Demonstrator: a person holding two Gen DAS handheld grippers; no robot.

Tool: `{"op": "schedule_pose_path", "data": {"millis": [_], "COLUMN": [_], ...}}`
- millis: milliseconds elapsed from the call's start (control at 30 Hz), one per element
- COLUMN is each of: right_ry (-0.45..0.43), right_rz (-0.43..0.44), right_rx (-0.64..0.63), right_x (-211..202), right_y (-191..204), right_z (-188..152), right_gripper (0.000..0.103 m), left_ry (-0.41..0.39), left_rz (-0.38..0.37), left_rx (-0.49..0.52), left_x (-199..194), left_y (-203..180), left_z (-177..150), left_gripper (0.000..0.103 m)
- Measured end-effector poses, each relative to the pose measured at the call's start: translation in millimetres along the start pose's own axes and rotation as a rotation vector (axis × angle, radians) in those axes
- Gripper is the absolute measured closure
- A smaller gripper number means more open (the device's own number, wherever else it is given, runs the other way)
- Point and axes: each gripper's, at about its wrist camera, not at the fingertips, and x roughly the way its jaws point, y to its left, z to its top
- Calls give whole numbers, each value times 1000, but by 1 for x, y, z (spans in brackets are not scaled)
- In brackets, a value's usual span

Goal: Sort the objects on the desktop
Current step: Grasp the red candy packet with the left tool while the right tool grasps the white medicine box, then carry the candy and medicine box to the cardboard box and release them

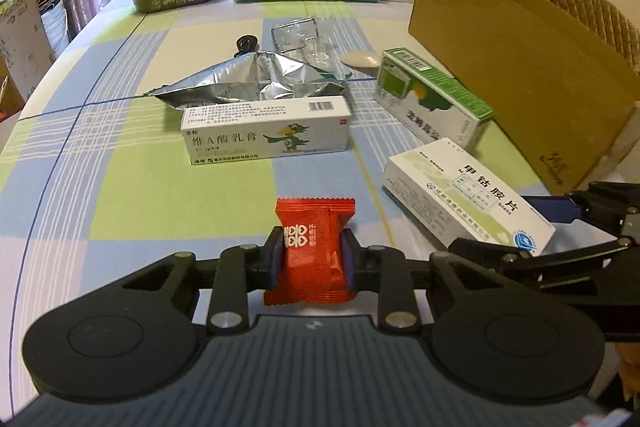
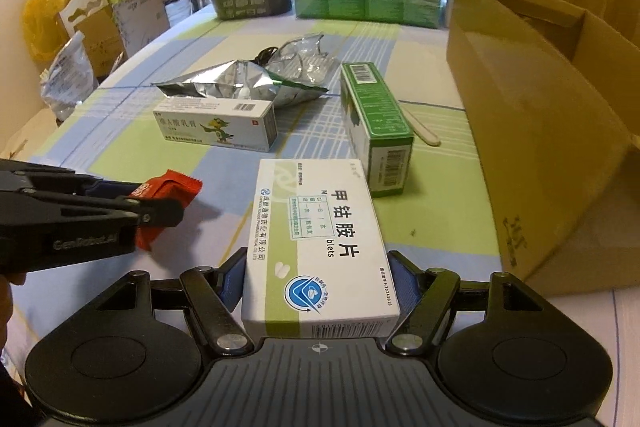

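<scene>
Red candy packet (image 1: 314, 255) sits pinched between the closed pads of the left gripper (image 1: 312, 259), low over the checked tablecloth (image 1: 120, 167); the cardboard box (image 1: 520, 75) stands well to its right.

White tablet box (image 2: 316, 247) lies lengthwise between the right gripper (image 2: 320, 283) fingers, which flank its near end; whether they press it is unclear. This hand is nearer the cardboard box.

Left wrist camera looks low along its fingers across the checked green-and-blue tablecloth (image 1: 120, 155) toward stacked boxes; right wrist camera sits close alongside, facing likewise; both share the white bird-printed carton (image 1: 266, 135) (image 2: 218, 125) and brown cardboard box (image 1: 520, 75) (image 2: 540, 131).
</scene>
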Motion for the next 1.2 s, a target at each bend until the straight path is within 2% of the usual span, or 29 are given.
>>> {"op": "schedule_pose_path", "data": {"millis": [333, 600, 933, 1200], "right_ry": [-53, -104, -170, -195], "right_rz": [-3, -44, -99, -108], "right_rx": [11, 25, 50, 80], "right_x": [-36, -77, -126, -146], "right_y": [4, 1, -16, -31], "right_z": [-7, -2, 5, 3], "right_gripper": [34, 34, 34, 34], "left_ry": [-29, -54, -91, -103], "left_rz": [-1, -3, -28, -42], "left_rx": [-11, 1, 36, 68], "left_x": [-37, -68, -100, -113], "left_y": [-7, -21, -50, -67], "left_z": [0, 3, 6, 10], "left_gripper": [80, 80, 80, 80]}}
